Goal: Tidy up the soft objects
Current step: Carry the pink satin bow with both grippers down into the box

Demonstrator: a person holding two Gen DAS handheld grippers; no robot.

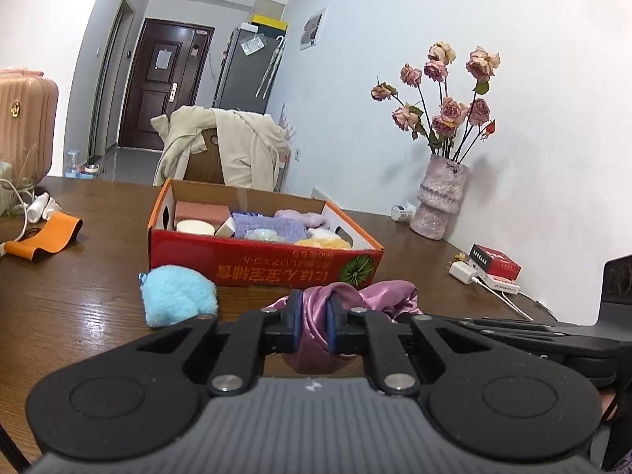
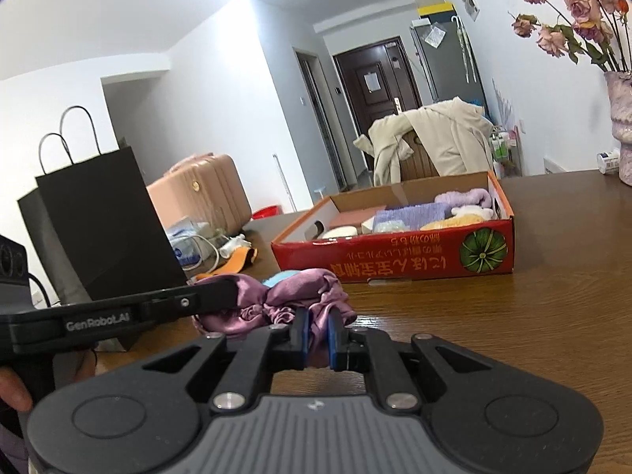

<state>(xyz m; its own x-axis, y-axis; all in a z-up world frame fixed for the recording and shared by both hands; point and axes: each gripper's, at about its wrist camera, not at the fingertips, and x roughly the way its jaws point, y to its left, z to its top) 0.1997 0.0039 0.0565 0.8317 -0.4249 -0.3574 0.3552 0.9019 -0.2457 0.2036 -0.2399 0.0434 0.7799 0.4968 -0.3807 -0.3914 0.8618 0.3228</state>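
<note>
A shiny purple satin cloth [image 1: 316, 316] hangs between both grippers above the brown table. My left gripper [image 1: 315, 322] is shut on one end of it. My right gripper [image 2: 317, 335] is shut on the other bunched end of the cloth [image 2: 300, 296]. The left gripper's arm [image 2: 118, 312] reaches in from the left in the right wrist view. Just beyond stands a red cardboard box [image 1: 260, 266] [image 2: 395, 260] holding several soft items: purple towels, a yellow plush, a pink block. A fluffy light-blue puff [image 1: 177, 296] lies on the table in front of the box's left corner.
A pink vase of dried roses [image 1: 440, 201] stands at the right by the wall, with a power strip and red packet [image 1: 493, 264] nearby. An orange strap [image 1: 47, 237] and cables lie at the left. A black paper bag [image 2: 102, 229] stands on the left of the table.
</note>
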